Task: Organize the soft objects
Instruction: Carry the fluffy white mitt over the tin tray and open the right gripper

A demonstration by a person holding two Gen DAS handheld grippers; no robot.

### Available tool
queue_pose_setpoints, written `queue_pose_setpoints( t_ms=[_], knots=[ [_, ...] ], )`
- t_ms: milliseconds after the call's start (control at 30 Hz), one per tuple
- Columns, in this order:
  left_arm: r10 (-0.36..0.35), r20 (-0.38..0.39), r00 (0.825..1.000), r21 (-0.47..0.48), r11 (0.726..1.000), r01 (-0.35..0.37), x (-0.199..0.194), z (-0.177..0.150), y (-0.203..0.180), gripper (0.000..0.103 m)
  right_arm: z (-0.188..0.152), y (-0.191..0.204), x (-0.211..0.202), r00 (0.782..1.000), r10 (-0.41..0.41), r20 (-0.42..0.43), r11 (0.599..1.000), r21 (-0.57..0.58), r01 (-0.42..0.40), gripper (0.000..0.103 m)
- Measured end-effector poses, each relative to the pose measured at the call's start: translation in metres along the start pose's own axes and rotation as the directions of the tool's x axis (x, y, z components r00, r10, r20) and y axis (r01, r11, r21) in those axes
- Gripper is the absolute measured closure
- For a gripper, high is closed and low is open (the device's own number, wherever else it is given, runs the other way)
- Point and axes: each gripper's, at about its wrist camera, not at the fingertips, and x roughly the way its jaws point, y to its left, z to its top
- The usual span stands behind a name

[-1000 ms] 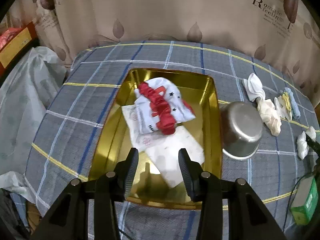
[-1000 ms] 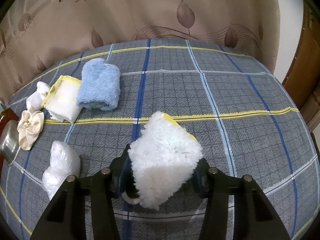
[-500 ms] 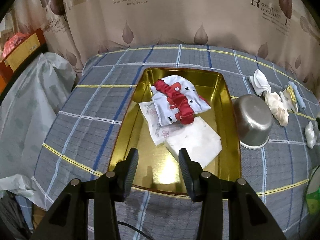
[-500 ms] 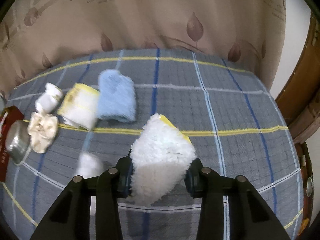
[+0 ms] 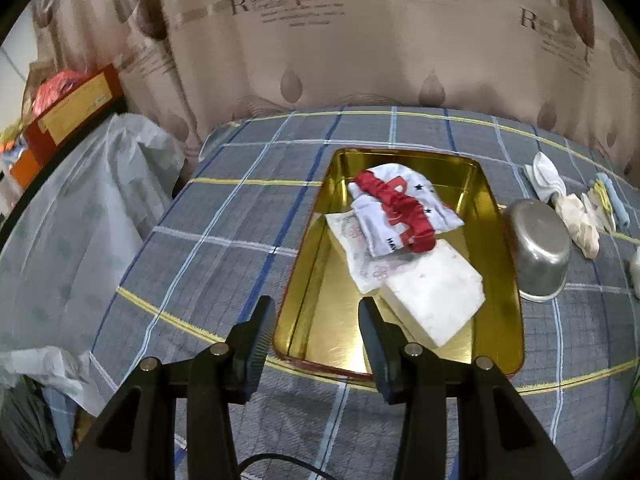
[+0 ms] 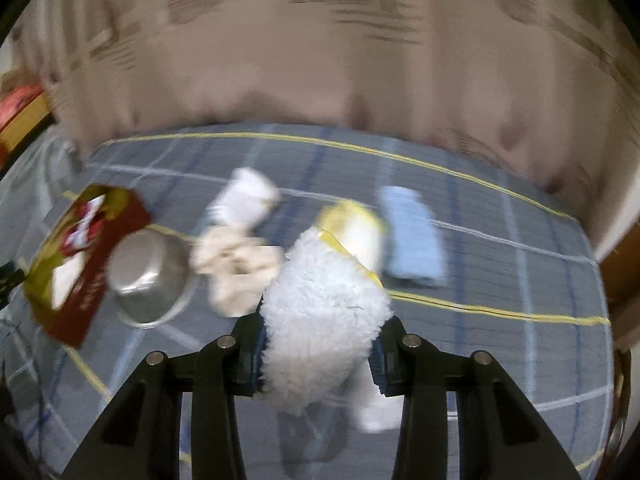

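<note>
Right gripper (image 6: 318, 354) clamped on fluffy towel (image 6: 324, 316), carried toward gold tray (image 5: 400, 344) for sorting; left gripper (image 5: 316, 334) apart, empty, over tray's near rim.

A beige curtain (image 5: 360, 48) printed with leaves and lettering hangs behind a desk (image 5: 240, 240) under grey plaid cloth; what may be plastic sheeting (image 5: 72, 220) lies beside it.
</note>
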Motion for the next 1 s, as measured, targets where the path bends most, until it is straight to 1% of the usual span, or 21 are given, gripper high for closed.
queue_pose_setpoints(
  t_ms=[133,300,400,500,567,633,667,833,1000],
  knots=[
    [-0.013,-0.007,1.000,-0.076,0.997,0.013,0.001,-0.001,0.019,0.059,0.003,0.054,0.005,0.996,0.093,-0.008,0.994,-0.063,-0.094,0.066],
    [-0.016,-0.010,1.000,-0.142,0.990,0.015,-0.002,-0.003,0.038,0.059,0.007,0.124,0.020,0.978,0.203,-0.041,0.968,-0.141,-0.207,0.066],
    [-0.005,-0.010,1.000,-0.160,0.987,0.003,-0.004,-0.002,0.047,0.059,0.009,0.159,0.028,0.966,0.252,-0.055,0.950,-0.175,-0.257,0.066],
    [-0.011,-0.014,1.000,-0.190,0.982,0.008,-0.006,-0.002,0.056,0.059,0.011,0.191,0.033,0.955,0.288,-0.064,0.932,-0.209,-0.295,0.066],
    [0.003,-0.020,1.000,-0.211,0.977,-0.007,-0.006,-0.003,0.063,0.059,0.013,0.205,0.038,0.948,0.309,-0.077,0.922,-0.219,-0.319,0.066],
    [0.024,-0.022,0.999,-0.230,0.973,-0.029,-0.007,-0.003,0.069,0.059,0.015,0.221,0.043,0.943,0.321,-0.089,0.914,-0.234,-0.333,0.066],
    [0.021,-0.025,0.999,-0.243,0.970,-0.027,-0.008,-0.004,0.073,0.059,0.016,0.229,0.047,0.941,0.326,-0.097,0.910,-0.239,-0.339,0.066],
    [-0.035,-0.040,0.999,-0.324,0.946,0.020,-0.006,-0.006,0.090,0.059,0.020,0.257,0.065,0.938,0.322,-0.126,0.903,-0.258,-0.345,0.066],
    [-0.042,-0.051,0.998,-0.347,0.937,0.022,-0.002,-0.007,0.094,0.059,0.027,0.267,0.080,0.941,0.309,-0.138,0.906,-0.258,-0.335,0.065]
  ],
)
